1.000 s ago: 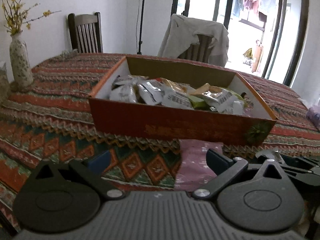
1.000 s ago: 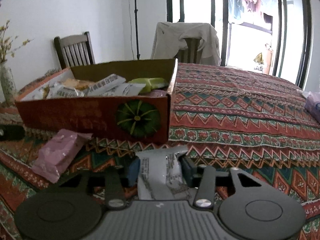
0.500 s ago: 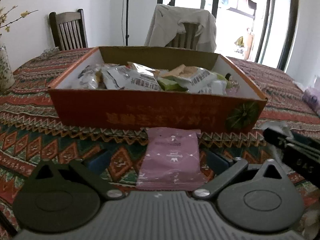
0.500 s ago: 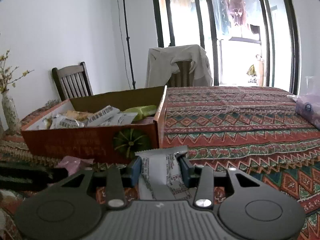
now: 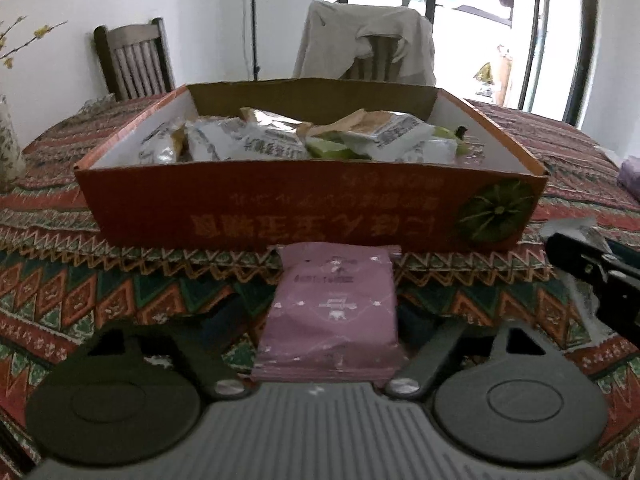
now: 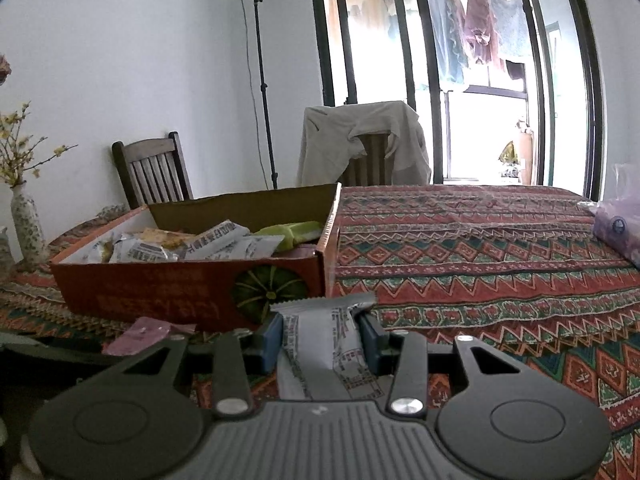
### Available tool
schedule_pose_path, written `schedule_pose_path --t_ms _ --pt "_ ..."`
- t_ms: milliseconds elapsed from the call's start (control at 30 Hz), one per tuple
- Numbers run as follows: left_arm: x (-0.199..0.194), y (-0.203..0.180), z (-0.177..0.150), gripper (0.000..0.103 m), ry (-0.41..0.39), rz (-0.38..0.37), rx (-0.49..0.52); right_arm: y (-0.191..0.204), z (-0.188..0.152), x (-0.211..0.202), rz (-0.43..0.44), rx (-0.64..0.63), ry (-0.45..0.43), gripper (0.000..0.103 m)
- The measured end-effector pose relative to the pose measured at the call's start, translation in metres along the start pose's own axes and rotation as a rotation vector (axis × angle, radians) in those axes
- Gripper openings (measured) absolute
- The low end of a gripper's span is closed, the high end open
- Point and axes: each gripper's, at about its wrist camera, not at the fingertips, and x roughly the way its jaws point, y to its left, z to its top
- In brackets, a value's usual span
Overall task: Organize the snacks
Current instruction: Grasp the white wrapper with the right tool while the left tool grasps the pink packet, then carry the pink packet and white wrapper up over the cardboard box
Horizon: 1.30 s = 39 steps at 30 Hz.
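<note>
Pink packet [image 5: 332, 312] flat, long axis toward orange box [image 5: 304, 208].

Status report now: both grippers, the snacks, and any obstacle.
Left gripper just been closing around pink packet on the cloth, grip unconfirmed. Right gripper shut on white packet. Box stands close behind pink packet.

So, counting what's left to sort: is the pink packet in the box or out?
Out. The pink packet lies on the tablecloth just in front of the orange box, between the left gripper's closing jaws.
</note>
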Motion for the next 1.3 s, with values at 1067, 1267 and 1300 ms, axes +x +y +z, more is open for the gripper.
schedule_pose_path --t_ms 1067,1267,1300 --pt "-0.06 0.024 0.006 0.062 -0.171 -0.123 0.06 0.009 0.002 -0.022 -0.044 -0.036 -0.114 0.041" --pt "-0.067 0.04 0.022 0.062 -0.219 -0.138 0.043 0.018 0.022 -0.027 -0.035 -0.043 -0.149 0.041" --pt "-0.067 0.042 0.024 0.062 -0.226 -0.138 0.042 0.022 0.026 -0.025 -0.034 -0.046 -0.155 0.041"
